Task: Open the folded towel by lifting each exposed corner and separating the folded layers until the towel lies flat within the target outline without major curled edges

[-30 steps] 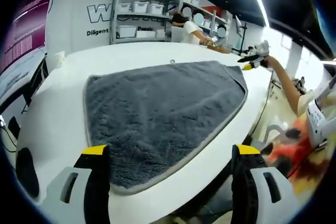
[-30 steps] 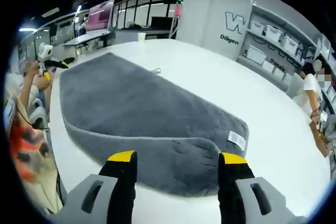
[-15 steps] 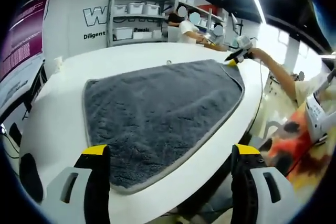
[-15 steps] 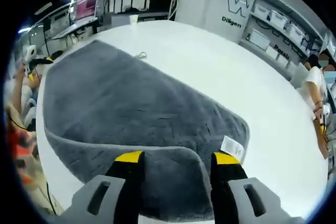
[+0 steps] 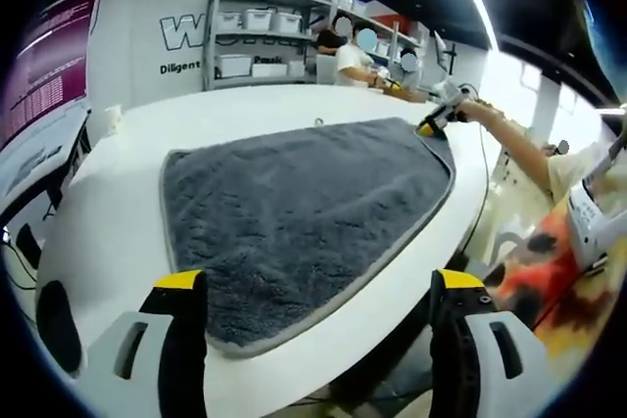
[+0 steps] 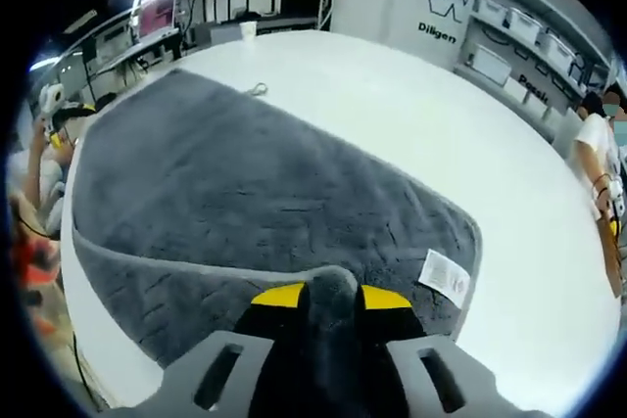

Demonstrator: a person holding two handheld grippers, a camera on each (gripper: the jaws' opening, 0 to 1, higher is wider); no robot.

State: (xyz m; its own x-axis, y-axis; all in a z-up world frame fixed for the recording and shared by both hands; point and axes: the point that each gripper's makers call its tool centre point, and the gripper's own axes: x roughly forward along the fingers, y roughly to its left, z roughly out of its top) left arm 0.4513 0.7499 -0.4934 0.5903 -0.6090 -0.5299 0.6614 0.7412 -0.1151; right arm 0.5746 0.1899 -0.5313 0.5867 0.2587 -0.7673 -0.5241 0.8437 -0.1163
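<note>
A grey towel (image 5: 294,208) lies spread on the white table (image 5: 118,203). My left gripper (image 5: 318,286) hovers open over the towel's near edge, with nothing between its fingers. In the right gripper view a folded-over flap (image 6: 196,286) lies along the near edge of the towel (image 6: 255,183), and a white label (image 6: 446,271) shows at its right corner. My right gripper (image 6: 331,293) is shut on the flap's corner. That same gripper (image 5: 436,122) appears at the towel's far right corner in the left gripper view. The left gripper (image 6: 54,110) appears at the far left edge.
Shelves with white bins (image 5: 260,41) stand behind the table, with people (image 5: 353,56) beside them. The table edge (image 5: 470,232) drops off on the right, next to the person's orange clothing (image 5: 549,271). A small loop (image 6: 258,90) lies at the towel's far edge.
My right gripper came down onto the folded flap and its jaws closed on the flap's corner. The left gripper stayed open in about the same place.
</note>
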